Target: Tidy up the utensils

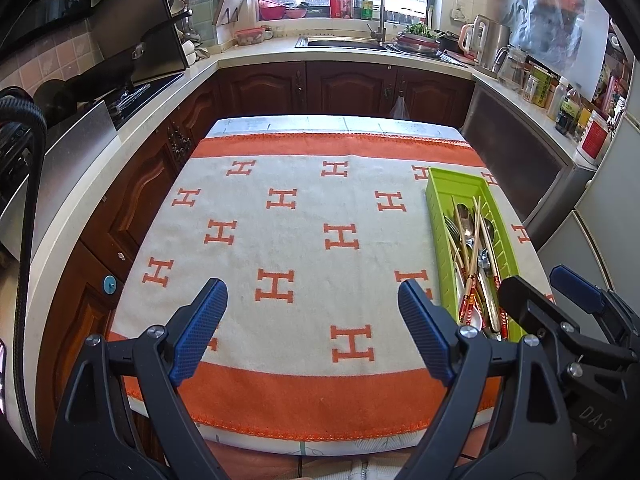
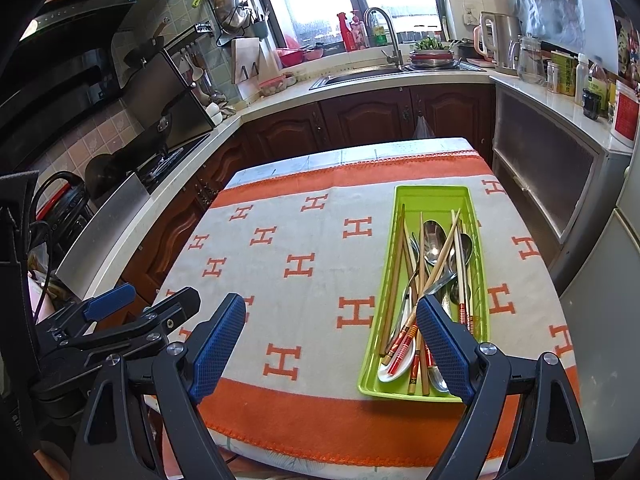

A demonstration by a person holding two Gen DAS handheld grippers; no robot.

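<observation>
At the near edge of the table, the left gripper (image 1: 312, 320) hangs over the orange border of the cream blanket with orange H marks (image 1: 280, 208), its blue-padded jaws wide apart with nothing between them. Just to its right, the right gripper (image 2: 332, 340) is likewise spread open and empty, its right finger (image 2: 444, 348) standing in front of the near end of the long lime-green plastic tray (image 2: 436, 196).

The tray lies on the right side of the blanket, its long axis running from the near edge away toward the far one, its right wall near the table's right edge. Inside, wooden chopsticks with red patterned ends (image 2: 404, 344), steel spoons (image 2: 434, 240), a fork and a white ceramic spoon (image 2: 390, 372) lie mostly lengthwise, some crossing one another at slight angles; handles point toward the near end, bowls and tips toward the far end.

Left of the tray the blanket is open across its whole width. Beyond the far border, dark wooden cabinets (image 1: 344, 84) and a pale counter with a steel sink (image 1: 340, 42) ring the table on three sides.
</observation>
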